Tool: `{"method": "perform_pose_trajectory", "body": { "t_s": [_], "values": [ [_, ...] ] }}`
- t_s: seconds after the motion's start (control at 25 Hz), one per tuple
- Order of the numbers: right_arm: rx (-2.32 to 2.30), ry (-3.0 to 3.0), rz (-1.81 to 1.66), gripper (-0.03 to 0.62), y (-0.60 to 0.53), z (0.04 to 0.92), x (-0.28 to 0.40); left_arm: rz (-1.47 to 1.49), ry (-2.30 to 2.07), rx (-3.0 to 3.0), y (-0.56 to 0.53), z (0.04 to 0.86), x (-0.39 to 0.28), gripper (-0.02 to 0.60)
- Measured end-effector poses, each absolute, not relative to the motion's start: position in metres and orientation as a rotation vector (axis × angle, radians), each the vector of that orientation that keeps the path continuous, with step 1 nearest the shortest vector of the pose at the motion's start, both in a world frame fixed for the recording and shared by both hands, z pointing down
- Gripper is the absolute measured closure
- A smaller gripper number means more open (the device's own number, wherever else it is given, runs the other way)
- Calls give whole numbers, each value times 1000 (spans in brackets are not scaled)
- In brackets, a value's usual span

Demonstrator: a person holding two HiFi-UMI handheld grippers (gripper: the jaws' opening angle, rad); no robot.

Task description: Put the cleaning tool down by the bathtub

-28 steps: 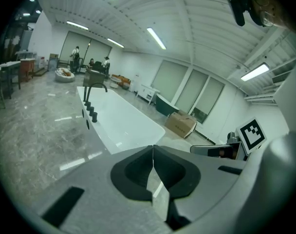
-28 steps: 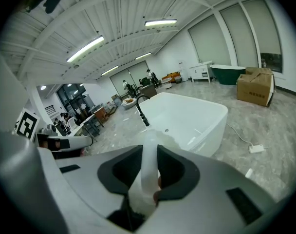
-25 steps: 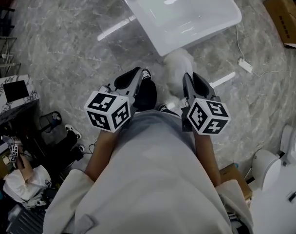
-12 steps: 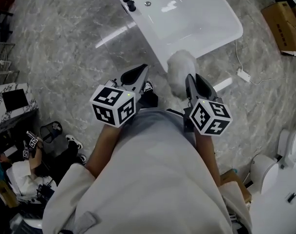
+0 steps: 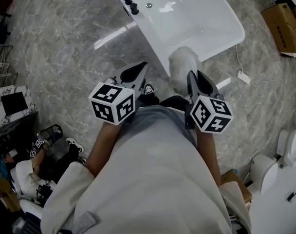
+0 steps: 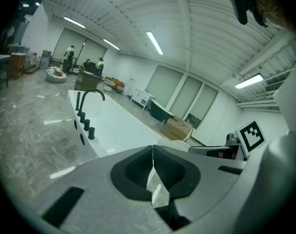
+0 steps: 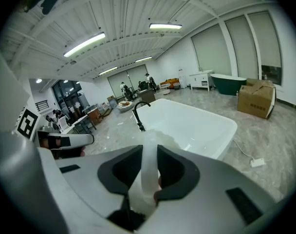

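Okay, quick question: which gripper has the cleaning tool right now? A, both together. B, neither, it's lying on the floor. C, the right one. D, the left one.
C: the right gripper is clamped on the white handle of the cleaning tool, while the left gripper is shut with nothing in it.

The bathtub is glossy white and smooth enough to throw back the lamps, and its taps are matt black. The floor looks like polished grey marble, veined and shiny. The cleaning tool has a fluffy white head, soft and fibrous, on a milky, frosted-looking plastic handle. My right gripper and left gripper are matt grey plastic, and my fingers carry dull black pads. The box is plain brown cardboard.
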State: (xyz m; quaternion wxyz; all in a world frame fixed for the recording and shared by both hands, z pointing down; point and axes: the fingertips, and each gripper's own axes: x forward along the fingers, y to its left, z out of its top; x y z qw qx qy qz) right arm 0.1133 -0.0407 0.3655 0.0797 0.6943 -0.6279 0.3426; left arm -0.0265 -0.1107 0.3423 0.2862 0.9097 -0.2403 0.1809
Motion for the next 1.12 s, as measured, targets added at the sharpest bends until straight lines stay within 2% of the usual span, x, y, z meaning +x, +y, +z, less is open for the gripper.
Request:
{"method": "perform_pose_trajectory", "body": {
  "t_s": [1.12],
  "values": [
    [1869, -2020, 1028, 507, -111, 377, 132, 501, -775, 2332, -140, 352, -15, 572]
  ]
}}
